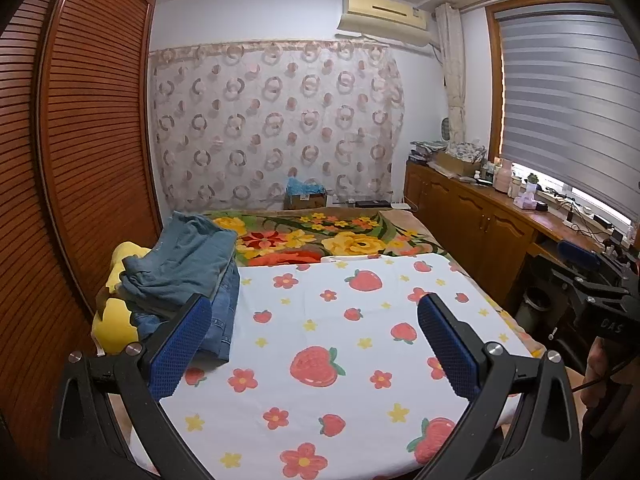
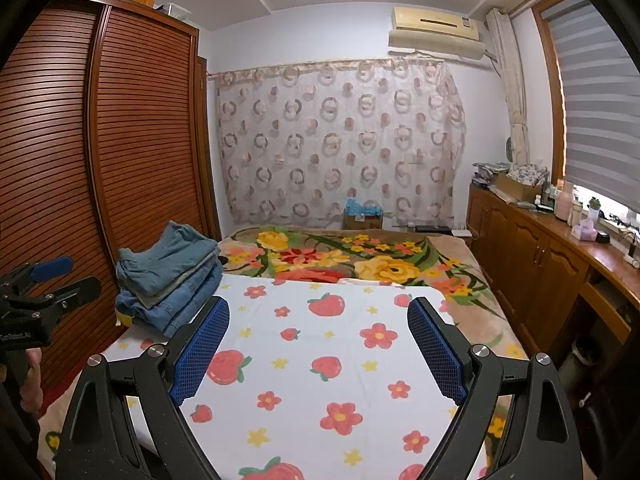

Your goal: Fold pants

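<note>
Both wrist views look slightly down along the bed [image 1: 360,320], sharing it.

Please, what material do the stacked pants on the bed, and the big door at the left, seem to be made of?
The stacked pants: most likely denim, matte, in faded blues; seams and stitching show on the lower pairs. One thin grey-green layer between them may be another woven cloth. The door: apparently wood, reddish-brown with a slight sheen, set with horizontal louvre slats; veneer or laminate cannot be ruled out.

Your stack of folded pants [image 1: 188,268] is covering most of a yellow thing [image 1: 114,320], too hidden to name. At the left wrist view's right edge, the frame is cutting off your right gripper [image 1: 600,280]. Small bottles on the wooden counter [image 2: 592,248] are staying too tiny to identify.
</note>
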`<state>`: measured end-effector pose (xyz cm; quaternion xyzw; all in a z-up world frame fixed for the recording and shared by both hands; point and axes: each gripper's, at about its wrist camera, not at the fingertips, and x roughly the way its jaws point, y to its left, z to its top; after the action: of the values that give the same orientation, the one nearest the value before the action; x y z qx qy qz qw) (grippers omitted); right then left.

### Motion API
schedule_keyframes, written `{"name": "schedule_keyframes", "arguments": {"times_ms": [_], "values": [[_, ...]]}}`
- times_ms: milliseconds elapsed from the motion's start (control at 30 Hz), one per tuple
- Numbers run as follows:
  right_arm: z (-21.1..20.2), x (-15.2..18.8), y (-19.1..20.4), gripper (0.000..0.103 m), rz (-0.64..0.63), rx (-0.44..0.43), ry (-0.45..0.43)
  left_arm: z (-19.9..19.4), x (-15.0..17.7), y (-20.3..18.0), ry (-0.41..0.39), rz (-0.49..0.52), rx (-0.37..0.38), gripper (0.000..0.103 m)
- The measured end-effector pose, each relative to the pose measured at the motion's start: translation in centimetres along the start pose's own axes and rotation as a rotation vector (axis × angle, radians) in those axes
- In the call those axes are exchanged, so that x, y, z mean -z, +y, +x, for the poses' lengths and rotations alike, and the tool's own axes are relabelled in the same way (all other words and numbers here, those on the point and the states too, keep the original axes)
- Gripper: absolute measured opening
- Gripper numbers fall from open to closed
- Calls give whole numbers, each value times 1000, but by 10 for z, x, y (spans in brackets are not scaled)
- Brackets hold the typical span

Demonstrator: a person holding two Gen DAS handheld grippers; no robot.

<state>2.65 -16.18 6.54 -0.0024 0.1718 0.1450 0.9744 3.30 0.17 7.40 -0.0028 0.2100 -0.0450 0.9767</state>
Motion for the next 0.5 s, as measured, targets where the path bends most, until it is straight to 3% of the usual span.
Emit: {"name": "schedule_keyframes", "arguments": {"times_ms": [500], "values": [[0,-3,-8,92,-1,0,1,-1,1,6,5,-3,-3,103]]}}
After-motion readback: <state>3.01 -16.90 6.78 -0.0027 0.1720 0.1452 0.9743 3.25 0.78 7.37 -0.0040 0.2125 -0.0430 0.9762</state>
